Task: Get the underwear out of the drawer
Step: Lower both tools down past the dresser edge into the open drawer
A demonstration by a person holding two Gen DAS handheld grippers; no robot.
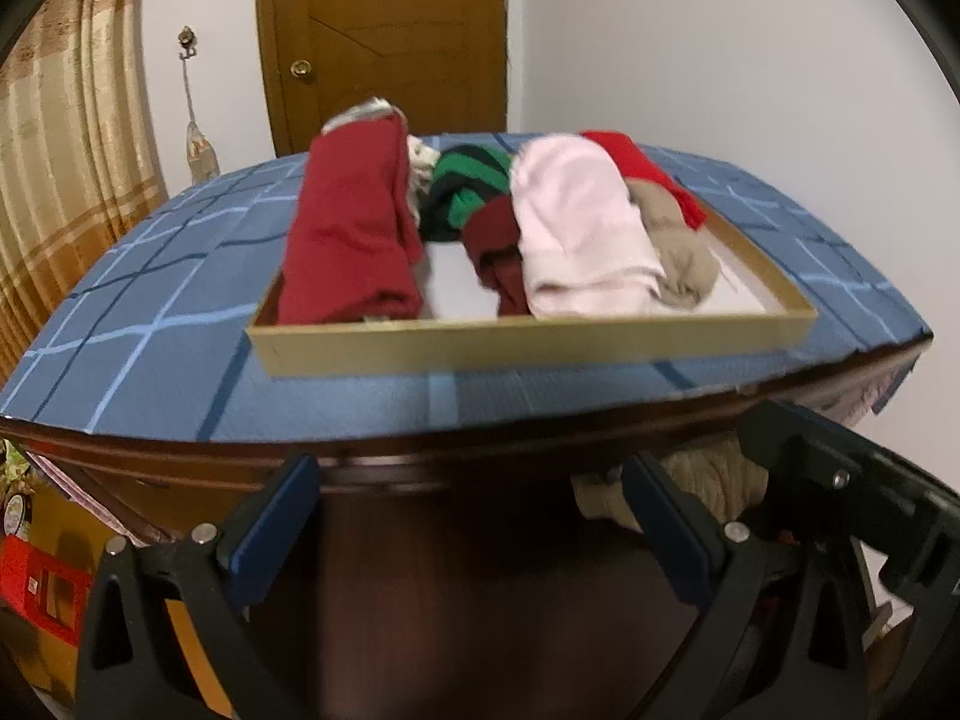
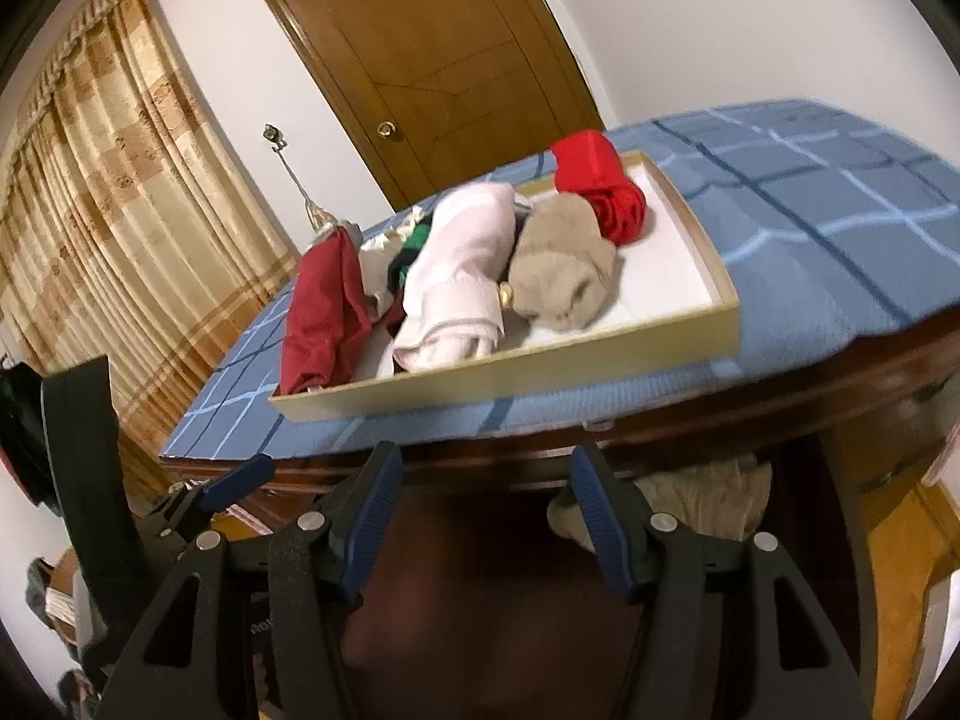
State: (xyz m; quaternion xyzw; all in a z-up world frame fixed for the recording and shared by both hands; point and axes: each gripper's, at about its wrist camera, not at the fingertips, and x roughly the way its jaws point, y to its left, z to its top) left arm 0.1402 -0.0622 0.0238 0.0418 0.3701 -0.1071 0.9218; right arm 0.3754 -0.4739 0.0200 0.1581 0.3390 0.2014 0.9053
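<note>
Both fisheye views: even, warm indoor light, likely from overhead, no hard glare. White wall (image 1: 690, 48) is bright but not clipped. Heavy barrel distortion: door (image 2: 432, 60) frame and blue checked surface (image 1: 150, 312) bow hard, with black vignette at the corners. Motion blur softens the drawer (image 1: 528, 348) front rim and the folded clothes; the right view is a bit softer. Dark wood under the surface edge is deep in shadow, detail lost. Left tool (image 1: 474, 516) and right tool (image 2: 486, 516) fingers are underexposed, near-black apart from blue pads.
</note>
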